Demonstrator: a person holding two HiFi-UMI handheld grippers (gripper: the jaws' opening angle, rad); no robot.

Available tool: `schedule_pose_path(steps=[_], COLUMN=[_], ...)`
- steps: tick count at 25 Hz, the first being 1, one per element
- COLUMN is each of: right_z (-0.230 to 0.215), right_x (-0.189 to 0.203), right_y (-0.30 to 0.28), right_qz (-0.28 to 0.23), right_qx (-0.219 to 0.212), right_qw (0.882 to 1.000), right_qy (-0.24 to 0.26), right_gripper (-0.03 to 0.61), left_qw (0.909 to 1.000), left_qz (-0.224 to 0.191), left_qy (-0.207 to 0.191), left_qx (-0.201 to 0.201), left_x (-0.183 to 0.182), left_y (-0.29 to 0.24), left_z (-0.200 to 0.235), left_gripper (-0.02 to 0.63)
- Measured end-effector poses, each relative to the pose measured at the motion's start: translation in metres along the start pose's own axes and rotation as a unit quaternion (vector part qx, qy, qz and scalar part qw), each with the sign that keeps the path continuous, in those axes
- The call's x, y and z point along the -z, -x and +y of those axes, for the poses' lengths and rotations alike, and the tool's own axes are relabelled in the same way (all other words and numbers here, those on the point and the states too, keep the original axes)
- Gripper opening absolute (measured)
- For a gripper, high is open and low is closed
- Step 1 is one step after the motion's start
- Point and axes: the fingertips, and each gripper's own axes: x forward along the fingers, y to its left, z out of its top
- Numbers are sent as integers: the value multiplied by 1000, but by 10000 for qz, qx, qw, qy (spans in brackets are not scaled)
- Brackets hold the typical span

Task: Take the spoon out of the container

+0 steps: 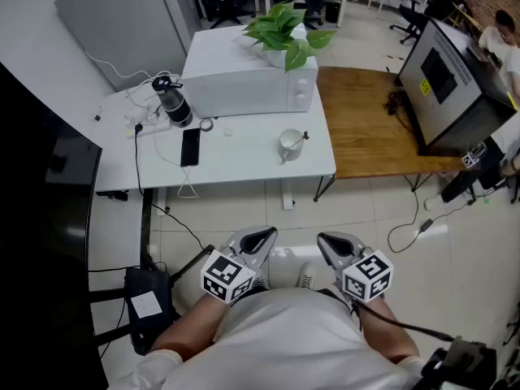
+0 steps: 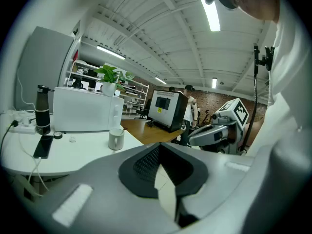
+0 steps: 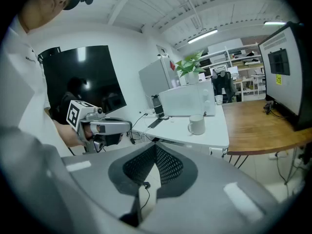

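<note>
Item: mug (image 1: 290, 144), white, taken to be the container; it stands upright at the centre of the head view, near the front edge of the white table (image 1: 244, 157). Item: spoon (image 1: 304, 136), shown only as a thin dark handle rising past the mug's right rim, with the bowl hidden inside. Tools: left gripper (image 1: 258, 236) and right gripper (image 1: 335, 240) are held low in the frame against the person's body, well apart from the table. In each gripper view the jaws are pressed together and nothing is held between them. Neighbouring items: a microwave (image 1: 244, 84) topped by a plant (image 1: 284, 31) stands behind the mug. A phone (image 1: 190, 147) with trailing cable lies to its left, a bottle (image 1: 172, 101) further left, and a wooden table (image 1: 366, 120) adjoins at the right. Status, as judged: extraction has not begun, and the approach and the parting of the jaws are outstanding. Hazards, as judged: the mug is unheld and close to the table edge, so it could be tipped or dragged off if the spoon is drawn sideways rather than upward, or if its bowl is caught under the rim. The mug could be knocked over if it is reached with the jaws unparted. The slim handle could be missed, or pinched off-centre and let slip. The phone cable could be snagged if the left gripper is swept across it.
</note>
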Motion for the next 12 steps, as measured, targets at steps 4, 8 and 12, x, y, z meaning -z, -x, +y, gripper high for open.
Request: schedule_pose_path(steps=[4, 8, 12], right_z=[2, 5, 13], right_x=[-1, -2, -7], right_y=[-1, -8, -20], right_qz=[5, 7, 9], right_qx=[-14, 21, 91], right_qw=[10000, 10000, 10000], right_qy=[-1, 7, -10], right_gripper=[6, 6, 6], left_qw=[10000, 10000, 10000], left_qz=[-13, -42, -76], left_qy=[5, -20, -25], left_qx=[-6, 9, 36], left_x=[-2, -2, -3], left_y=[1, 4, 13], left_z=[1, 7, 21], left_gripper=[5, 3, 5])
